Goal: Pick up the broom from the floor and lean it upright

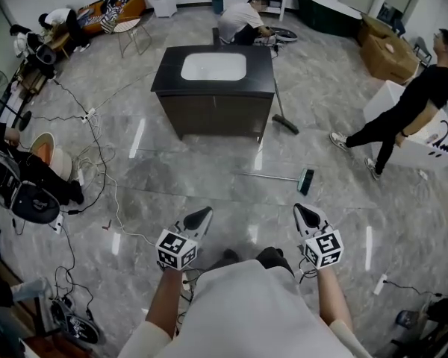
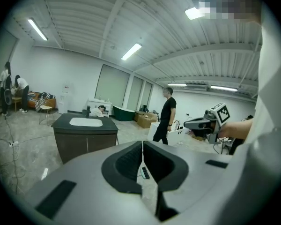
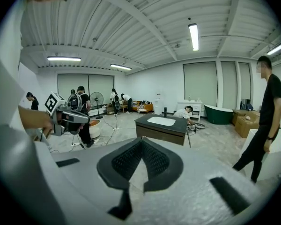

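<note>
A broom lies flat on the grey tiled floor, its thin handle pointing left and its dark green head at the right. It is some way ahead of both grippers. My left gripper and my right gripper are held side by side above the floor, both shut and with nothing in them. In the left gripper view the shut jaws frame a sliver of the broom head, and the right gripper shows beside them. In the right gripper view the shut jaws point at the cabinet.
A dark vanity cabinet with a white sink stands ahead. A second broom leans on its right side. A person in black walks at the right by a white box. Cables trail over the floor on the left.
</note>
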`<action>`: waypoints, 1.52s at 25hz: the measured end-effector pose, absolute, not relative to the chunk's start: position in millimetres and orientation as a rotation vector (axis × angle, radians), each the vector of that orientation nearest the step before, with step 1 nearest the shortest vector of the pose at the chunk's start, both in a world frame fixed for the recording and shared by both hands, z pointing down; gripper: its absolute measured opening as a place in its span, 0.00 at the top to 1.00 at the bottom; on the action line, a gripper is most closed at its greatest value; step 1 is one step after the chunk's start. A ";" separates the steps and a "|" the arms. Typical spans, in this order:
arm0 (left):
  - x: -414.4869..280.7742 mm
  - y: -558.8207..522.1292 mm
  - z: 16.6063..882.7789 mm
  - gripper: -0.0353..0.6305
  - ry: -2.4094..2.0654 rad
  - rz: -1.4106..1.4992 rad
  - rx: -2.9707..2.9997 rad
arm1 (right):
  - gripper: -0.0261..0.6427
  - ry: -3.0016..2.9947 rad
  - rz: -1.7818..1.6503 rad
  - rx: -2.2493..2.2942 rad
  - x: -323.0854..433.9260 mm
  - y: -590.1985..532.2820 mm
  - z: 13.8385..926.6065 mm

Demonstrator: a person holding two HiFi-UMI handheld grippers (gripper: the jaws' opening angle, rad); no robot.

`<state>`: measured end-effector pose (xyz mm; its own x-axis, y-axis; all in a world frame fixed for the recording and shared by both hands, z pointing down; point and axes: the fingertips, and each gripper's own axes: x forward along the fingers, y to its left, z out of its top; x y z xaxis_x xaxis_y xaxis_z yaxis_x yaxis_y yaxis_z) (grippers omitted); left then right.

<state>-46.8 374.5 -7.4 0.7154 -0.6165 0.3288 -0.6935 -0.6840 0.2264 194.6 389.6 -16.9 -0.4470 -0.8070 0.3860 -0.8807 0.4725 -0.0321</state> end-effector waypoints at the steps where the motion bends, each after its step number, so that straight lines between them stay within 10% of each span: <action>1: -49.5 372.6 -6.7 0.93 -1.020 0.324 2.590 | 0.96 -2.408 0.325 1.427 191.3 388.6 -16.5; 38: 36.6 161.3 21.7 0.93 -1.020 0.375 2.559 | 0.96 -2.515 0.346 1.218 240.4 146.1 3.2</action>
<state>36.6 161.3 21.7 0.7043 -0.6062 0.3696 -0.7013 -0.6750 0.2293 240.4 146.1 3.2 -0.5830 -0.7129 0.3898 -0.7916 0.6064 -0.0751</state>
